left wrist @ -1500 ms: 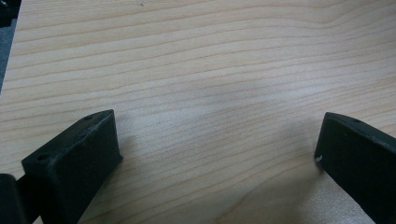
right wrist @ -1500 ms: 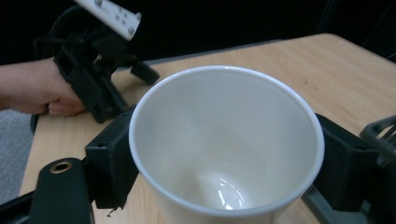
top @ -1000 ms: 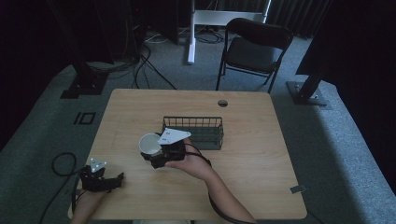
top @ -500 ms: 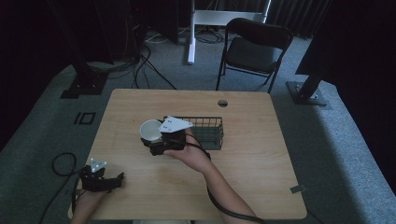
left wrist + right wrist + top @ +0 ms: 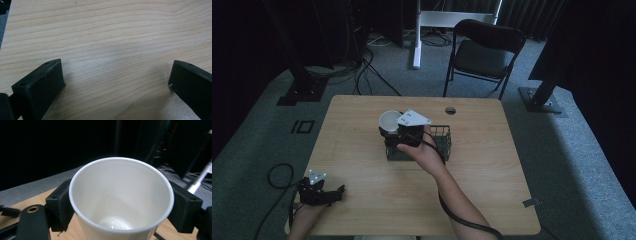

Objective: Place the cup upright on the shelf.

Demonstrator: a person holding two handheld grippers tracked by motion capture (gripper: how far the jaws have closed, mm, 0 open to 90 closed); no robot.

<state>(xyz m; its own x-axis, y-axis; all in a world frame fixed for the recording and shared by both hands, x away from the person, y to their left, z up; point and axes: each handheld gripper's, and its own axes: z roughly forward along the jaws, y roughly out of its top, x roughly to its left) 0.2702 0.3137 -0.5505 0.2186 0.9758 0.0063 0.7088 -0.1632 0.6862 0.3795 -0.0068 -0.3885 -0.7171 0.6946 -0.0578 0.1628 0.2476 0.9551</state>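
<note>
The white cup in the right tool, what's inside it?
The white cup looks empty: bare white walls and a bare bottom in the right gripper view. The right tool clamps its sides, which hide the table underneath.

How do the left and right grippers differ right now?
The right gripper is shut on the white paper cup; the left gripper is open with only bare table between its jaws. The right gripper is out at mid-table beside the wire basket; the left gripper sits at the near left corner. Both have black jaws and a grey plate on top.
</note>
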